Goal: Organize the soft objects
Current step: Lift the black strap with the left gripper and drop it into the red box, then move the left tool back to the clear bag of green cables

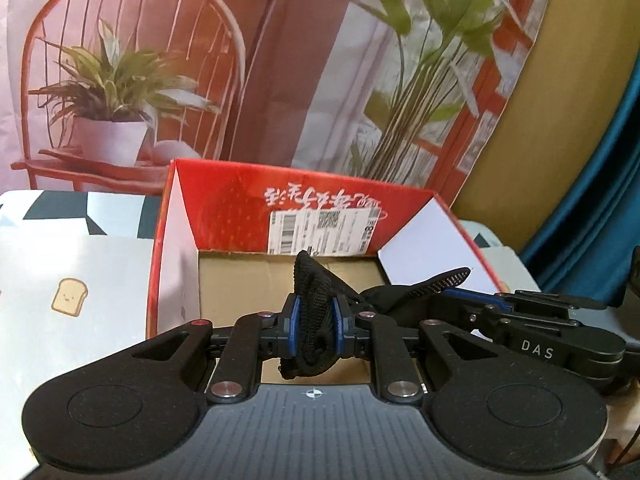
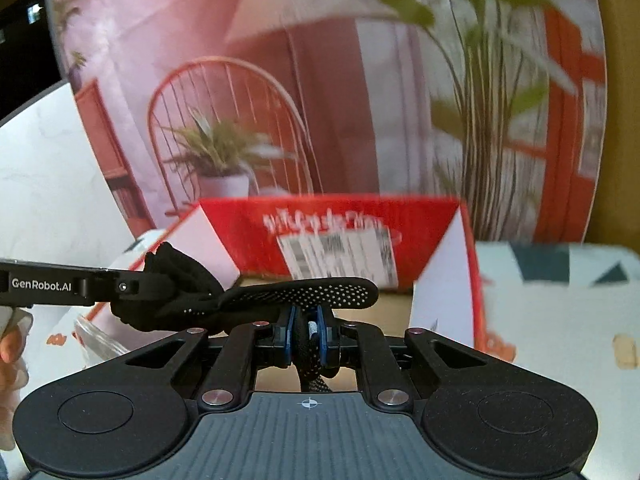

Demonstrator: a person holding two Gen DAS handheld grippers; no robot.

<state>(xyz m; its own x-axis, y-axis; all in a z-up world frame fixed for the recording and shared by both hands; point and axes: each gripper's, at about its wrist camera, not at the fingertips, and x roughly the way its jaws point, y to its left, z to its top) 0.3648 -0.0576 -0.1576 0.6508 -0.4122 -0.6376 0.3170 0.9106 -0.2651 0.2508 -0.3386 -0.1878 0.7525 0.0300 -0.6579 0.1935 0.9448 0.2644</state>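
Black knit item: glove-like fabric (image 1: 316,320), dotted grip side visible, strung between both grippers, hanging just in front of the red box (image 1: 256,200), over its near edge.
Left gripper (image 1: 316,322): clenched on a bunched fold of the fabric.
Right gripper (image 2: 308,338): clamped on a thinner strand; dotted flap sticks out loose above.
Risk, slip: right hold looks thin, a tug could pull it free.
Risk, snag: dangling end may catch the near box rim, or drape over it if let go early.
Risk, collision: grippers near each other, left tool crossing the right view.
Room: cardboard box floor (image 1: 240,276) bare, open top; upright flaps narrow the sides.
Edges: patterned cloth (image 1: 80,272) left of box is free.
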